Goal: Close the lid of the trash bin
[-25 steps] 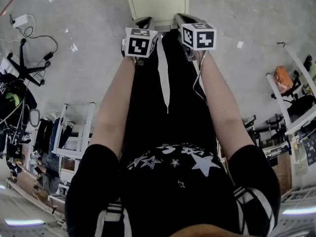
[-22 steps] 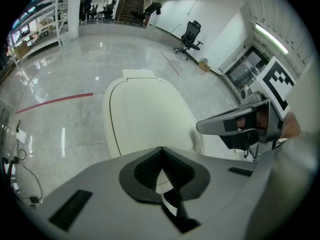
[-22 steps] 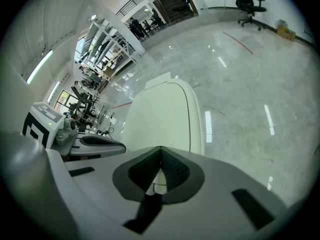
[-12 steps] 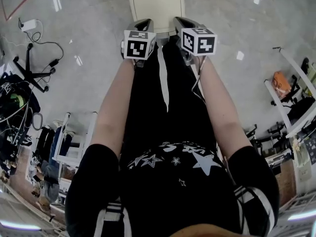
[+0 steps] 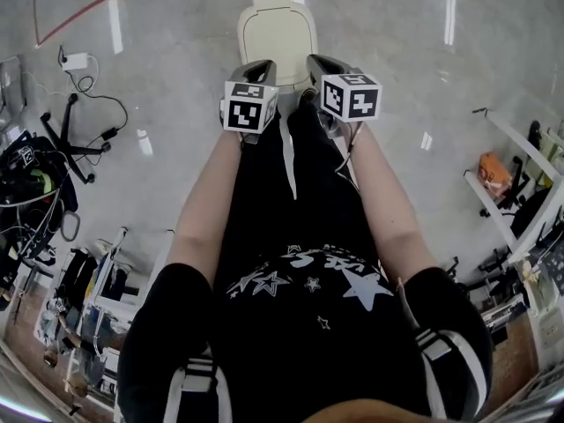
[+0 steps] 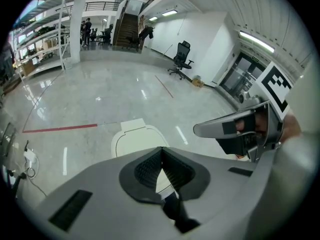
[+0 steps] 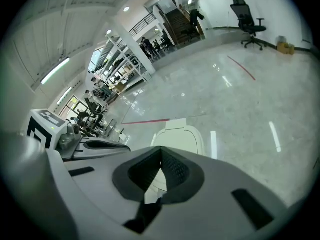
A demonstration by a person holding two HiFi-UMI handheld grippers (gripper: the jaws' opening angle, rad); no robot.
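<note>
The trash bin [image 5: 276, 33] stands on the grey floor ahead of me, cream-coloured, its lid lying flat on top. It also shows beyond the jaws in the left gripper view [image 6: 132, 139] and the right gripper view [image 7: 177, 136]. My left gripper [image 5: 257, 65] and right gripper [image 5: 319, 61] are held side by side just short of the bin's near edge, above it and not touching it. Both are shut with nothing between the pads; the tips meet in the left gripper's [image 6: 161, 151] and the right gripper's [image 7: 161, 151] own views.
A chair base [image 5: 75, 139] with cables and a power strip [image 5: 75, 60] lie on the floor at the left. A red line [image 5: 97, 7] crosses the far left floor. Racks [image 5: 115, 280] stand at lower left, shelving [image 5: 520, 192] at the right.
The bin has slid down into the head view, so its whole lid now shows. Both grippers stay shut and side by side, drawn back slightly from the bin.
</note>
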